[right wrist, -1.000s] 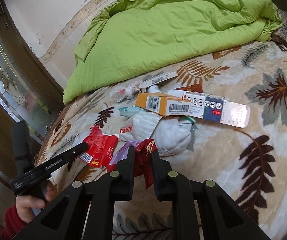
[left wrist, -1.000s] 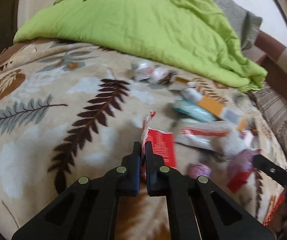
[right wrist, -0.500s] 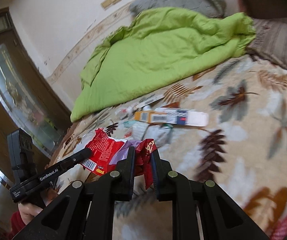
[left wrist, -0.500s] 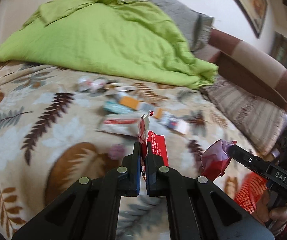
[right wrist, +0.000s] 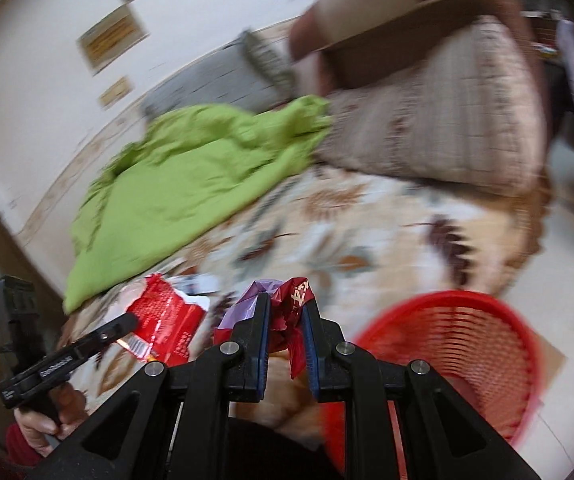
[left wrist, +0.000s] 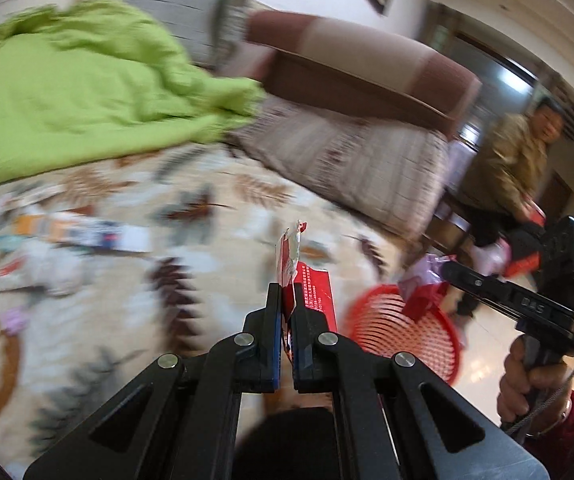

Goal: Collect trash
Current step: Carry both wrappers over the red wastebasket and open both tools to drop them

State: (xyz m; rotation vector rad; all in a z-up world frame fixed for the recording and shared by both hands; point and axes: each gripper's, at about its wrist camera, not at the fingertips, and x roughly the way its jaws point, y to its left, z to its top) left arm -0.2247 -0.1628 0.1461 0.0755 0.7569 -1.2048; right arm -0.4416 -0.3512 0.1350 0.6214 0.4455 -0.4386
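Note:
My left gripper (left wrist: 285, 300) is shut on a torn red packet (left wrist: 313, 290), held in the air above the leaf-patterned bedspread (left wrist: 127, 280). That packet (right wrist: 163, 322) also shows in the right wrist view, at the left gripper's tip. My right gripper (right wrist: 285, 312) is shut on a crumpled dark red and purple wrapper (right wrist: 287, 300), which hangs over the rim of a red mesh basket (right wrist: 467, 344). In the left wrist view the same wrapper (left wrist: 423, 288) sits just above the basket (left wrist: 403, 332). More trash (left wrist: 79, 236) lies blurred on the bed at the left.
A green quilt (left wrist: 67, 92) covers the back of the bed, with a striped pillow (left wrist: 351, 164) and a brown headboard (left wrist: 359, 64) beside it. A person (left wrist: 515, 176) in a tan jacket sits beyond the bed's edge. The basket stands on a pale floor (left wrist: 483, 348).
Both grippers have swung right, away from the trash pile, each still holding its piece. The red basket has come fully into view, and the right gripper's wrapper now hangs over it.

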